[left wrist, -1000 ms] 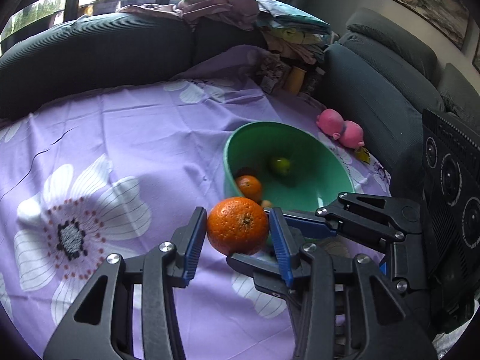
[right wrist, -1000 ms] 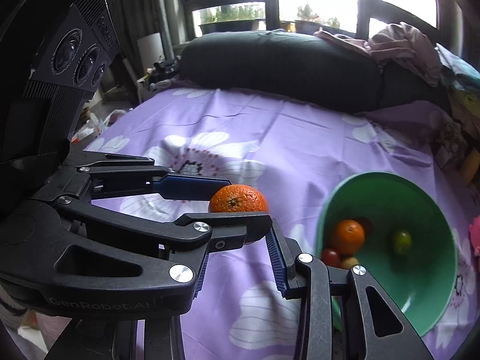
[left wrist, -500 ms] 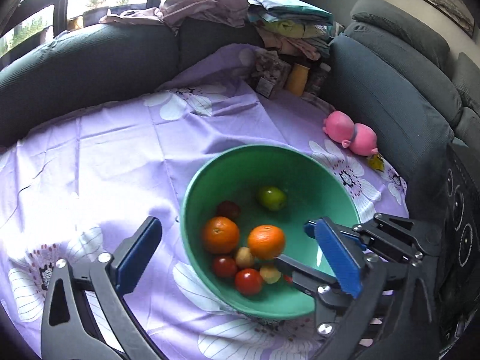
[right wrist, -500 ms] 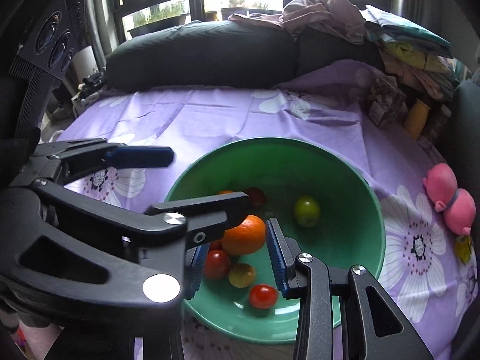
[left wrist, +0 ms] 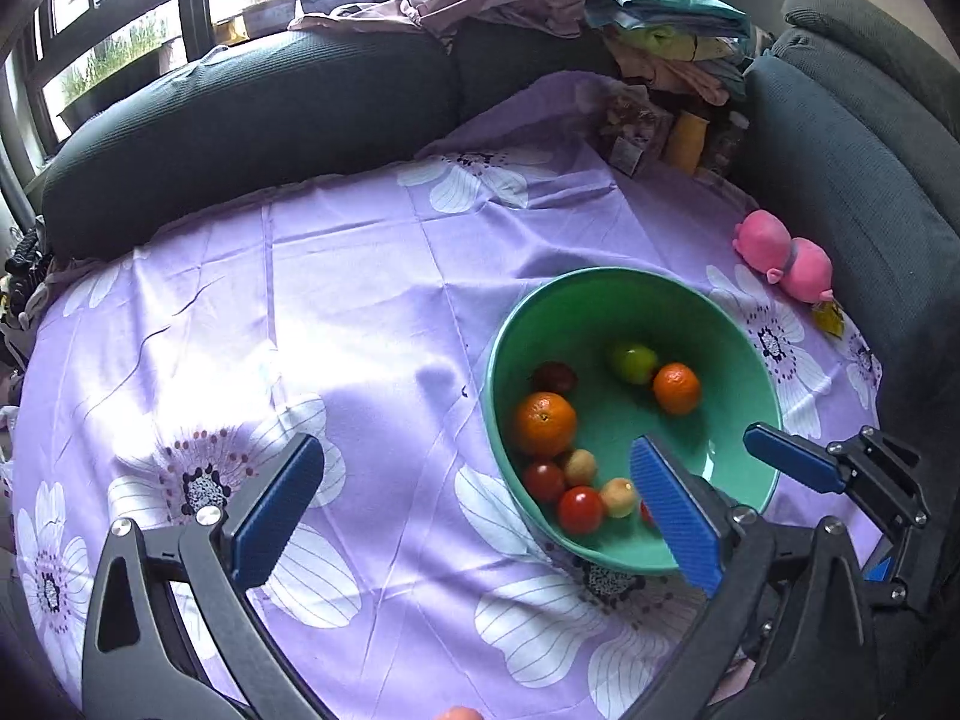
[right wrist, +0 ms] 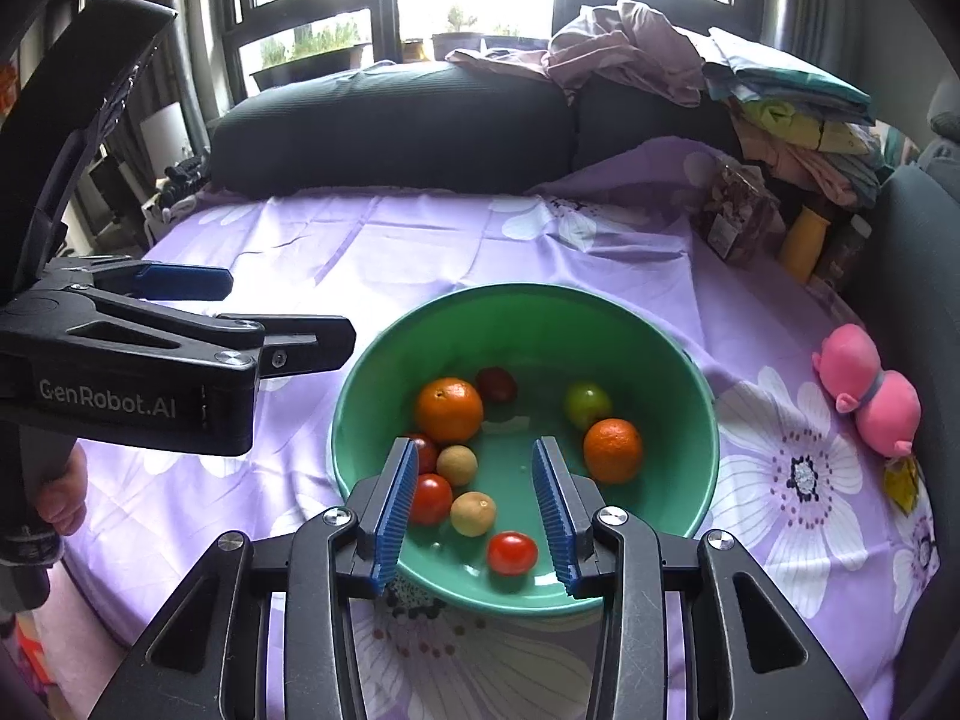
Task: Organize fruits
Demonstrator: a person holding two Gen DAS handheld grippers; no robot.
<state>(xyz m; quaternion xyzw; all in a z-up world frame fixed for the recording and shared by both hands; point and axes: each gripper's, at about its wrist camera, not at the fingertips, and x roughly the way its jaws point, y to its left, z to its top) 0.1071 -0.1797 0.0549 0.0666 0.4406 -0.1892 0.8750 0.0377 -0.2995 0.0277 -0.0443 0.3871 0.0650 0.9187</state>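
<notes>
A green bowl [right wrist: 690,372] [left wrist: 510,324] stands on the purple flowered cloth. It holds two oranges [right wrist: 450,409] [right wrist: 612,450], a green fruit [right wrist: 587,403], a dark red fruit [right wrist: 496,384], red tomatoes [right wrist: 511,552] and small yellow fruits [right wrist: 473,513]. My right gripper [right wrist: 474,510] is open and empty above the bowl's near rim. My left gripper [left wrist: 474,516] is open and empty, to the left of the bowl; it also shows in the right wrist view [right wrist: 180,282].
A pink pig toy [right wrist: 870,390] lies right of the bowl near the dark sofa [right wrist: 390,120]. A snack bag [right wrist: 738,216], a yellow bottle [right wrist: 804,240] and piled clothes [right wrist: 780,114] sit at the far right corner.
The orange went from my left gripper to my right, which carried it over the bowl and let it go. It now lies in the bowl. The left gripper drew back left.
</notes>
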